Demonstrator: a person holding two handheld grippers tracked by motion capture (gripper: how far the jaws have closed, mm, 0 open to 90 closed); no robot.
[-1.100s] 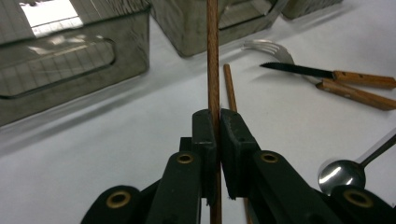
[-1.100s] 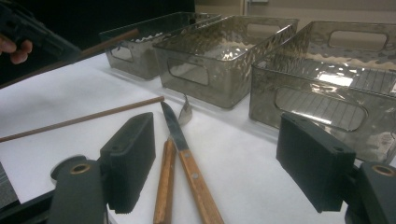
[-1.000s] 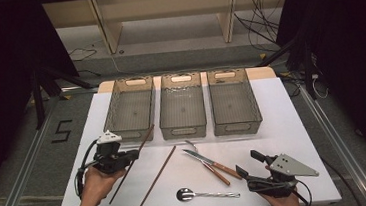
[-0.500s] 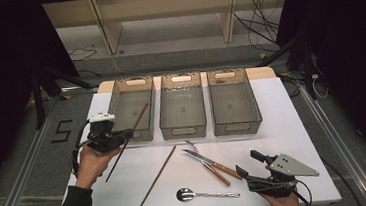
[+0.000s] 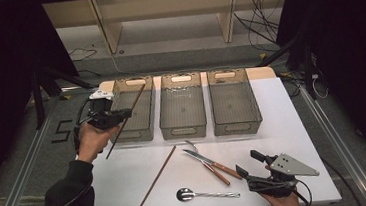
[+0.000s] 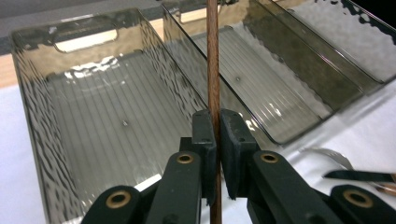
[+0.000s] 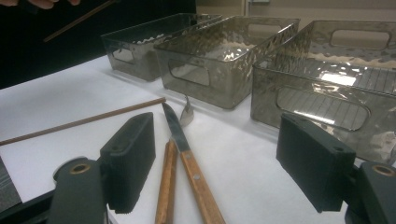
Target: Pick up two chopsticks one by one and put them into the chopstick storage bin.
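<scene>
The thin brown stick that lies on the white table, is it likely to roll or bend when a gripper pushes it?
The stick on the table looks round and slim, so it would probably roll sideways if pushed. Its twin in the left gripper stays straight while clamped at one point, so it is likely stiff. Being so thin, it seems light and may slip.

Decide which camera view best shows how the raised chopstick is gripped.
The left gripper view: the left gripper jaws pinch the chopstick squarely. The high view shows it slanting over the left bin; the right gripper view catches one end.
</scene>
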